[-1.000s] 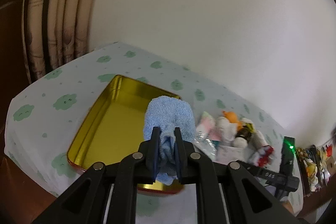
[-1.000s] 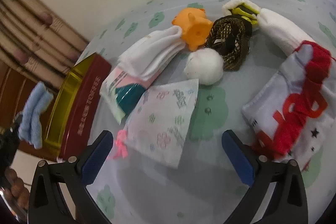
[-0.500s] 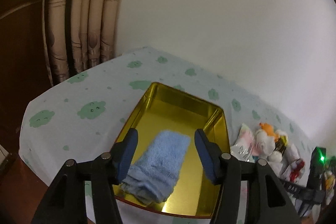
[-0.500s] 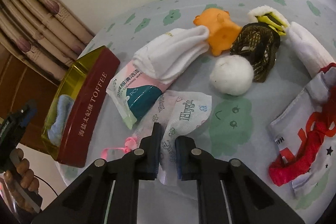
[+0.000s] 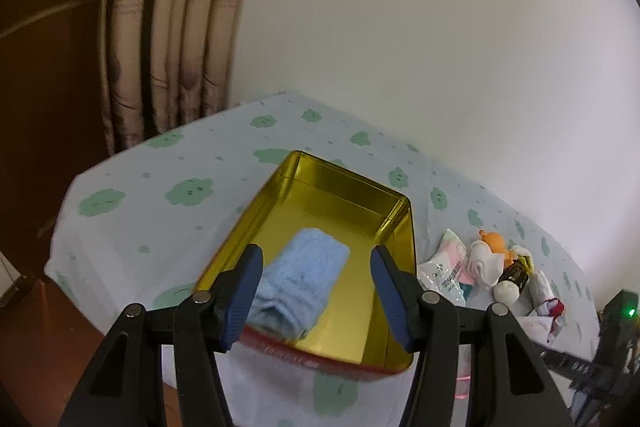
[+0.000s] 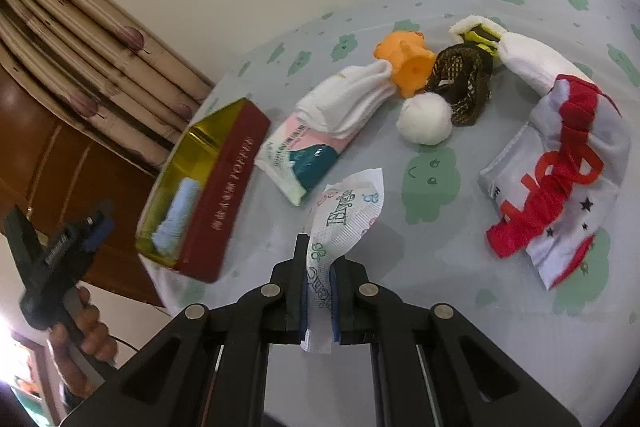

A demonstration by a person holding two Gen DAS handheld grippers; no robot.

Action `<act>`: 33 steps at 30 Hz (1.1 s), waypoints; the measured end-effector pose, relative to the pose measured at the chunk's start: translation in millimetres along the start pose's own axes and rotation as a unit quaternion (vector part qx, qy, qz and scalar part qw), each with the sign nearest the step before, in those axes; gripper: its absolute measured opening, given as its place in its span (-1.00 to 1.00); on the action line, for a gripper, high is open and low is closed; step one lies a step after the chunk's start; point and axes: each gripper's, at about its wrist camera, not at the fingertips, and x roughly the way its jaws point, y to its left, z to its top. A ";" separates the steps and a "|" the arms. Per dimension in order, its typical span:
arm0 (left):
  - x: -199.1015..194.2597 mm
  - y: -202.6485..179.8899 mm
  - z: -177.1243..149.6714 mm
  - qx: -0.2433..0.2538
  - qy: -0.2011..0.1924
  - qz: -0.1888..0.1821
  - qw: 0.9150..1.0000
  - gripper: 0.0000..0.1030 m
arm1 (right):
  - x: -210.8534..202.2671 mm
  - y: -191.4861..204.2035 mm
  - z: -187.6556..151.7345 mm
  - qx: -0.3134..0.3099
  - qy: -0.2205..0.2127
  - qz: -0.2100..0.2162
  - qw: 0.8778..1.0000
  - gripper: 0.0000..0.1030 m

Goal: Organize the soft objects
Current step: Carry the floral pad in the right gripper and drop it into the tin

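A light blue folded towel [image 5: 298,283] lies inside the gold-lined red tin [image 5: 352,195]; the towel [image 6: 176,215] and the tin [image 6: 228,195] also show in the right wrist view. My left gripper [image 5: 316,293] stands open above the tin's near end, apart from the towel. My right gripper [image 6: 319,291] is shut on a thin white printed packet [image 6: 344,215], lifted off the tablecloth. On the cloth lie a wipes pack [image 6: 304,155], white socks [image 6: 344,99], an orange toy [image 6: 408,63], a white ball [image 6: 425,119], a dark mesh pouch [image 6: 460,83] and a red-and-white cloth [image 6: 560,171].
The table wears a pale cloth with green cloud prints [image 5: 184,191] and stands against a white wall. Striped curtains [image 5: 168,27] and brown wood hang at the left. A person's hand [image 6: 80,331] holding the left gripper shows at the right wrist view's lower left.
The left gripper let go of the blue towel, which now lies in the tin, and drew back. The right gripper closed on the printed packet and raised it off the cloth.
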 end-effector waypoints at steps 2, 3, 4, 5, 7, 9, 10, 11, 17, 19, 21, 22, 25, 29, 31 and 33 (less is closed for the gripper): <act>-18.7 2.8 -7.7 0.000 -0.021 0.016 1.000 0.13 | -7.4 10.0 2.3 -0.006 -0.005 0.010 1.000 -0.85; -25.2 4.5 -11.0 0.000 -0.027 0.020 0.999 0.14 | -9.3 15.4 3.0 -0.010 -0.006 0.012 1.000 -0.85; -33.6 7.0 -16.4 0.000 -0.032 0.026 0.999 0.14 | -11.7 26.6 7.8 -0.019 -0.010 0.018 1.000 -0.85; -37.5 8.5 -19.3 0.000 -0.033 0.030 0.999 0.14 | -13.6 33.0 8.8 -0.023 -0.011 0.024 0.999 -0.85; -45.3 13.4 -27.4 0.003 -0.030 0.046 0.998 0.14 | -10.6 59.4 19.2 -0.046 -0.010 0.039 0.998 -0.85; -46.8 18.8 -32.2 0.002 -0.025 0.057 0.998 0.14 | -1.9 85.3 29.2 -0.066 -0.009 0.049 0.997 -0.85; -46.3 24.1 -35.6 0.000 -0.020 0.063 0.998 0.14 | 6.8 99.8 37.5 -0.070 -0.004 0.058 0.996 -0.85; -45.6 28.5 -37.5 -0.004 -0.019 0.071 0.997 0.14 | 17.6 114.8 46.0 -0.074 0.002 0.069 0.995 -0.85; -41.0 56.4 -39.4 -0.037 -0.030 0.106 0.993 0.14 | 92.3 179.3 79.6 -0.100 0.039 0.088 0.990 -0.85; -39.4 59.7 -39.4 -0.037 -0.028 0.108 0.993 0.14 | 124.3 187.2 89.3 -0.087 0.058 0.088 0.991 -0.85; -38.4 61.5 -38.8 -0.035 -0.030 0.111 0.993 0.14 | 154.0 190.3 95.0 -0.076 0.076 0.084 0.991 -0.85; -38.8 61.9 -38.8 -0.033 -0.034 0.112 0.993 0.14 | 170.8 192.3 98.5 -0.074 0.083 0.075 0.991 -0.85; -38.6 59.1 -37.6 -0.022 -0.037 0.114 0.993 0.14 | 201.8 189.2 101.0 -0.056 0.106 0.072 0.990 -0.84; -37.3 54.0 -37.5 -0.008 -0.038 0.112 0.993 0.14 | 230.9 187.1 102.8 -0.045 0.133 0.064 0.988 -0.83; -35.1 51.7 -38.0 -0.001 -0.034 0.110 0.993 0.14 | 239.7 190.5 104.2 -0.057 0.138 0.045 0.988 -0.78; -34.3 49.8 -38.1 0.005 -0.033 0.111 0.993 0.14 | 244.5 194.9 105.9 -0.066 0.137 0.028 0.988 -0.73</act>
